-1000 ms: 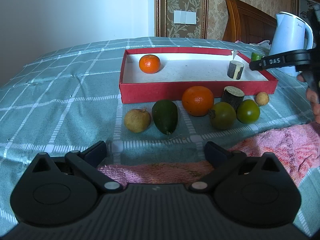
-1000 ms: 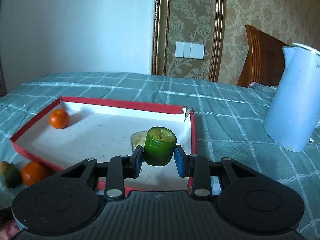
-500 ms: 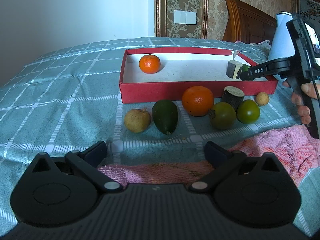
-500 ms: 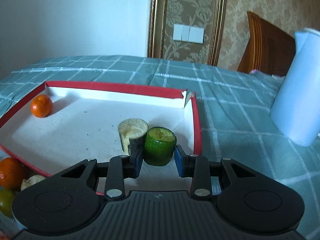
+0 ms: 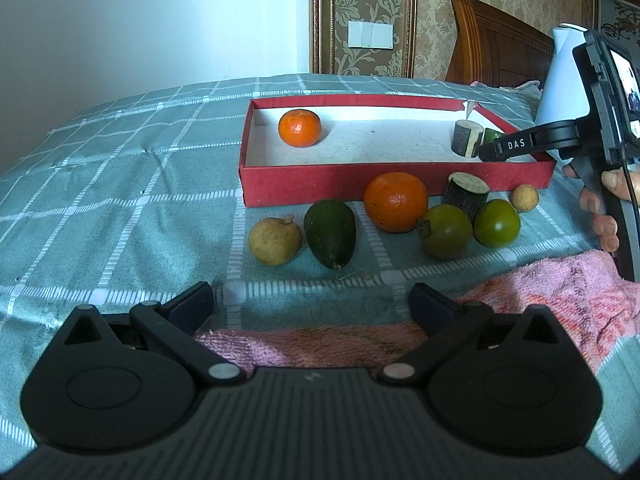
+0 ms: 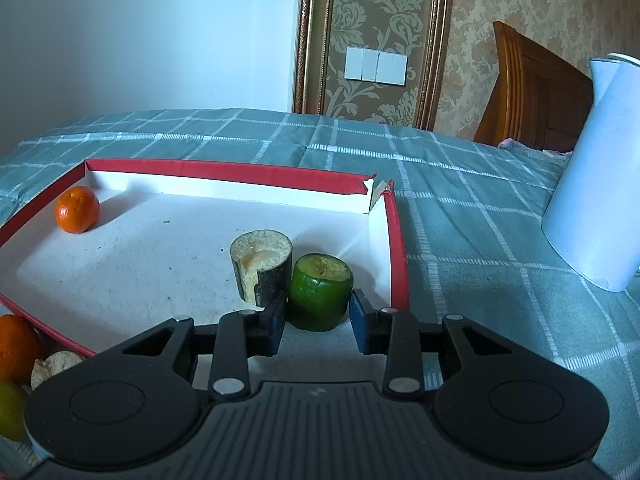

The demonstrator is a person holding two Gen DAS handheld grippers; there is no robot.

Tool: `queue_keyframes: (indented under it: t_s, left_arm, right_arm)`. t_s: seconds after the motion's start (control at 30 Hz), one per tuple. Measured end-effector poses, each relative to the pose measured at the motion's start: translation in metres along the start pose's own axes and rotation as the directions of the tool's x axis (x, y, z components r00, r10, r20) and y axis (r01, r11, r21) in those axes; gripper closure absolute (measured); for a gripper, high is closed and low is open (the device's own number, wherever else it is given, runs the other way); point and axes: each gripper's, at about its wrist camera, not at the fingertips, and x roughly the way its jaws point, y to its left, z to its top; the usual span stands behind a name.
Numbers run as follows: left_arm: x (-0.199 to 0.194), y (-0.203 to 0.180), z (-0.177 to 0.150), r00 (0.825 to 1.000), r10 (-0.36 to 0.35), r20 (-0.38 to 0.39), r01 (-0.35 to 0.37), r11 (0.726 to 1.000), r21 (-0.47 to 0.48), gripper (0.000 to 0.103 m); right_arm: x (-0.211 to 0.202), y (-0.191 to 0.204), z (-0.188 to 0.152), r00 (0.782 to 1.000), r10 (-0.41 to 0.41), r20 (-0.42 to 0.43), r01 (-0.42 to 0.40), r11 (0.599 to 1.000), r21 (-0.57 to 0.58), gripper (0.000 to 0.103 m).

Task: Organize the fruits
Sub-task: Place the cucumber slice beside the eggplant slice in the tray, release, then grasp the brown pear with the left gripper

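A red tray [image 5: 392,186] [image 6: 224,170] lies on the checked bedspread. It holds a small orange [image 5: 299,128] [image 6: 77,209], a dark cut stump [image 5: 467,137] [image 6: 262,266] and a green cut piece [image 6: 321,297] [image 5: 491,136]. My right gripper [image 6: 318,322] sits low in the tray's right corner; the green piece stands on the tray floor between its jaws, which have come slightly apart. In front of the tray lie a tan fruit [image 5: 275,240], an avocado [image 5: 330,232], a big orange [image 5: 395,201], two green tomatoes [image 5: 446,231], a stump [image 5: 466,195] and a small tan ball [image 5: 525,197]. My left gripper [image 5: 312,306] is open and empty.
A pink towel [image 5: 540,300] lies on the bed under and right of my left gripper. A white kettle [image 6: 596,176] [image 5: 560,92] stands right of the tray. A wooden headboard [image 6: 532,92] and wall are behind.
My right gripper carried the green piece down into the tray beside the dark stump, set it on the floor and its jaws eased apart. My left gripper has not moved.
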Motion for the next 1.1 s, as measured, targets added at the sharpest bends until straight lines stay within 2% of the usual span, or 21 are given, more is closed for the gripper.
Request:
queue_keyframes:
  t_s: [0.1,0.33,0.47,0.6,0.7,0.8,0.9,1.0,1.1]
  left_arm:
    - [0.0,0.0,0.0,1.0,0.0,0.0,0.0,1.0,0.0,0.0]
    - [0.0,0.0,0.0,1.0,0.0,0.0,0.0,1.0,0.0,0.0]
    - [0.0,0.0,0.0,1.0,0.0,0.0,0.0,1.0,0.0,0.0]
    - [0.0,0.0,0.0,1.0,0.0,0.0,0.0,1.0,0.0,0.0]
    - [0.0,0.0,0.0,1.0,0.0,0.0,0.0,1.0,0.0,0.0]
    - [0.0,0.0,0.0,1.0,0.0,0.0,0.0,1.0,0.0,0.0]
    - [0.0,0.0,0.0,1.0,0.0,0.001,0.0,1.0,0.0,0.0]
    - [-0.001,0.001,0.0,1.0,-0.002,0.002,0.002,1.0,-0.002,0.0]
    - [-0.004,0.002,0.0,1.0,0.01,0.022,-0.009,1.0,-0.005,0.0]
  right_arm:
    - [-0.001,0.0,0.0,1.0,0.005,-0.001,-0.005,1.0,0.002,0.067]
    - [-0.01,0.001,-0.004,1.0,0.019,0.021,-0.019,1.0,0.012,0.052]
    - [-0.021,-0.004,-0.007,0.999,0.01,0.043,-0.012,0.999,0.044,0.047]
    - [-0.043,-0.008,-0.014,0.997,0.015,0.077,-0.021,0.997,0.077,0.047]
    - [-0.069,-0.008,-0.025,0.991,0.006,0.131,-0.017,0.997,0.081,0.04]
    - [-0.09,-0.007,-0.039,0.984,0.013,0.177,-0.026,0.997,0.073,0.04]
    - [-0.102,-0.013,-0.048,0.978,0.053,0.202,-0.075,0.992,0.104,0.04]
    - [-0.105,-0.019,-0.054,0.974,0.071,0.217,-0.103,0.985,0.141,0.04]
    - [-0.1,-0.023,-0.056,0.977,0.062,0.205,-0.096,0.982,0.163,0.04]
